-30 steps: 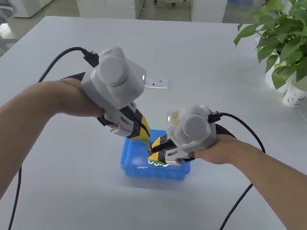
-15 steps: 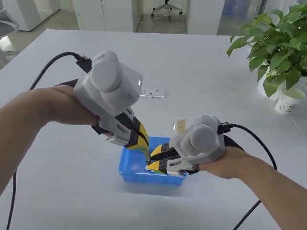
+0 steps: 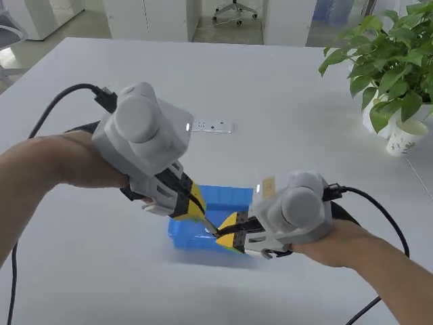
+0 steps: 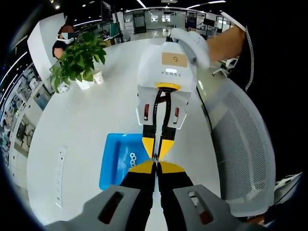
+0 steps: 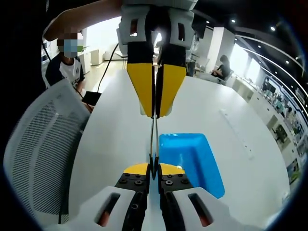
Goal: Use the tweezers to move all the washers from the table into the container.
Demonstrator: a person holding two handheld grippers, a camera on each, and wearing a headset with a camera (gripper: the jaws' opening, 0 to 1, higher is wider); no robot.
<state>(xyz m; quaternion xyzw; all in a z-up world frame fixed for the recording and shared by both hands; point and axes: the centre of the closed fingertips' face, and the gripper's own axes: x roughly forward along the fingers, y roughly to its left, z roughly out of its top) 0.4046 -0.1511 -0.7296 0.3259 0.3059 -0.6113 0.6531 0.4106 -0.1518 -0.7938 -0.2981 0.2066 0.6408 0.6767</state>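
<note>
The thin metal tweezers (image 5: 153,139) stretch between my two grippers, and each is shut on one end. In the head view my left gripper (image 3: 201,215) comes down from the left over the blue container (image 3: 223,198). My right gripper (image 3: 226,233) reaches in from the right at the container's near edge. In the left gripper view my own yellow-tipped jaws (image 4: 156,166) meet the right gripper (image 4: 156,149) tip to tip. A few small washers (image 4: 133,161) lie inside the blue container (image 4: 115,161). The right gripper view has its own jaws (image 5: 153,171) below the left gripper (image 5: 155,108).
A potted plant (image 3: 389,74) in a white pot (image 3: 400,139) stands at the table's far right. A white strip (image 3: 213,126) lies flat beyond the container. A mesh chair (image 5: 43,159) stands beside the table. Cables trail from both grippers.
Both grippers have drawn toward the container's near edge, the right one pulling back to the right. They stay shut, tip to tip. The head camera has shifted.
</note>
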